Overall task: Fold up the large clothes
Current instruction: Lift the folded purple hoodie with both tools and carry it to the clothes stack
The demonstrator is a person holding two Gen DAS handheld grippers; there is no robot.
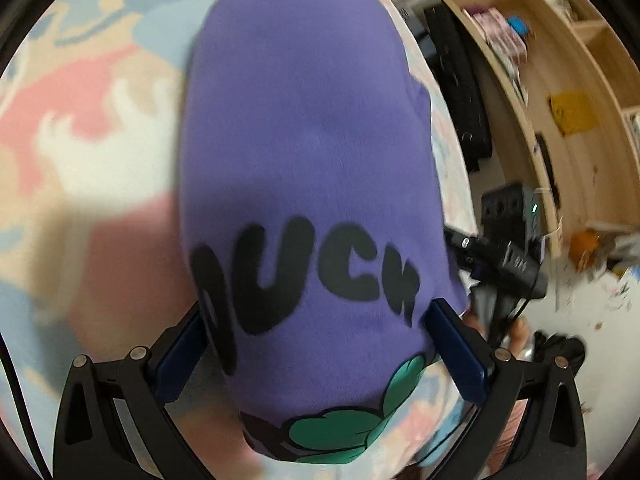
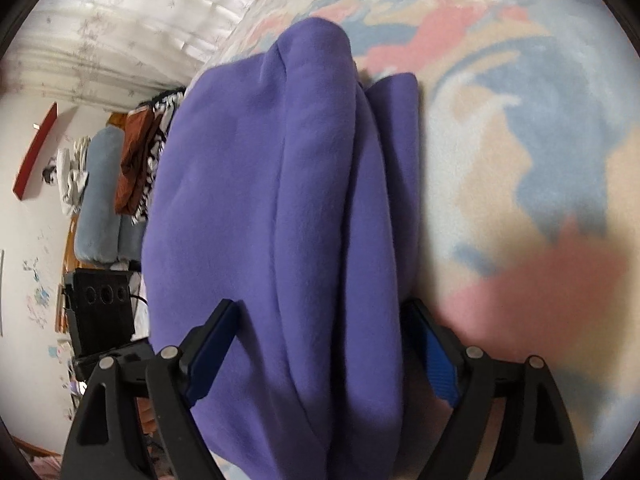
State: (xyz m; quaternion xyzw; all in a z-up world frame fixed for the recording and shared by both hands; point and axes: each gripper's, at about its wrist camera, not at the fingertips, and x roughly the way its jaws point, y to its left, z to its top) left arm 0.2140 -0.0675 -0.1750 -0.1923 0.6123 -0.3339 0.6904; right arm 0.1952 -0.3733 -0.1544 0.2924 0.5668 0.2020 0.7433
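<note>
A purple sweatshirt (image 1: 304,152) with black letters and a green print is folded into a thick bundle on a pastel patterned blanket (image 1: 80,128). My left gripper (image 1: 316,320) has its jaws on either side of the printed end and grips the bundle. In the right wrist view the plain purple folds (image 2: 280,208) run away from me, and my right gripper (image 2: 320,328) clamps the thick stack of layers between its blue pads (image 2: 212,348). The other gripper's body (image 1: 508,248) shows at the right of the left wrist view.
The blanket (image 2: 540,140) covers the bed. Wooden shelves (image 1: 560,80) with small items stand off the bed's side. A black bag (image 1: 460,92) lies by the bed. Clothes (image 2: 136,160) and a grey cushion (image 2: 100,200) sit beyond the bed, below a curtain (image 2: 120,32).
</note>
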